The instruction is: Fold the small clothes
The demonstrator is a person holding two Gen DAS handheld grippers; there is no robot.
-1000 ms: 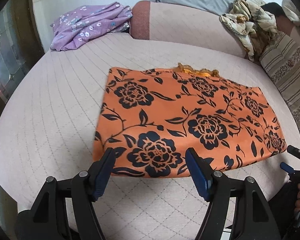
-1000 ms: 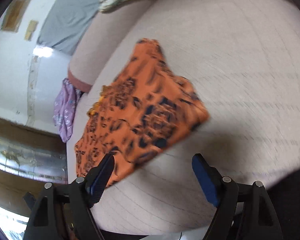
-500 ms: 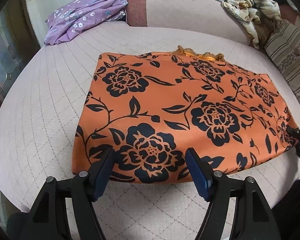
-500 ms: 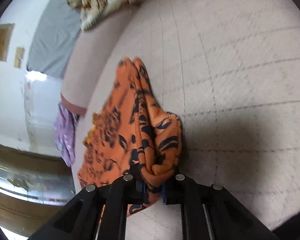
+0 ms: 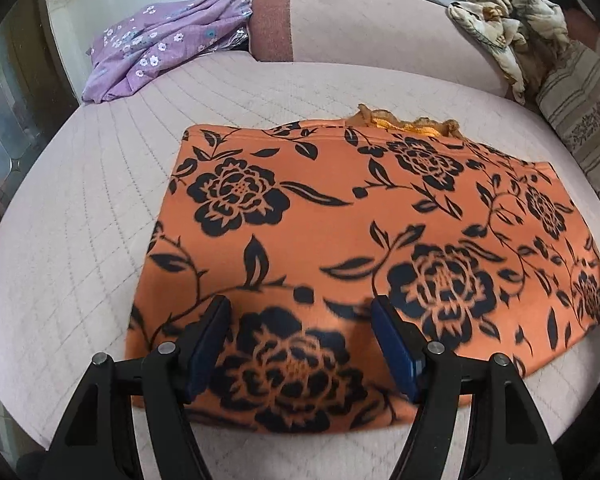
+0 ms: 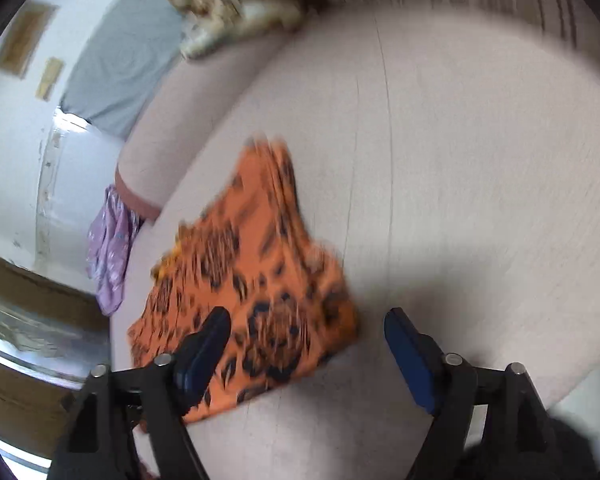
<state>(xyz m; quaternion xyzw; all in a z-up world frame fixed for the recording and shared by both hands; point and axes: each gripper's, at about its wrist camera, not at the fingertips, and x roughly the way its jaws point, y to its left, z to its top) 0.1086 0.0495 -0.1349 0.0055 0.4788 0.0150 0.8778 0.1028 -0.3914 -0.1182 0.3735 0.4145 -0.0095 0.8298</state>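
Observation:
An orange garment with black flowers [image 5: 340, 240] lies flat and folded on the pale quilted bed [image 5: 80, 240]. A frilled orange edge [image 5: 404, 122] pokes out at its far side. My left gripper [image 5: 300, 320] is open, low over the garment's near edge, one finger on each side of a large black flower. In the blurred right wrist view the same garment [image 6: 260, 280] lies ahead to the left. My right gripper [image 6: 306, 336] is open and empty, above the garment's near right corner and the bare bed.
A purple floral cloth [image 5: 160, 44] lies at the bed's far left. A pink bolster [image 5: 360, 24] runs along the back. A crumpled beige cloth [image 5: 500, 20] and a striped cushion [image 5: 580, 104] sit at the far right. A dark wooden frame [image 6: 20, 320] stands left.
My left gripper moved forward over the garment's near edge, staying open. My right gripper, shut on the garment's right corner half a second ago, has opened, let it go and pulled back.

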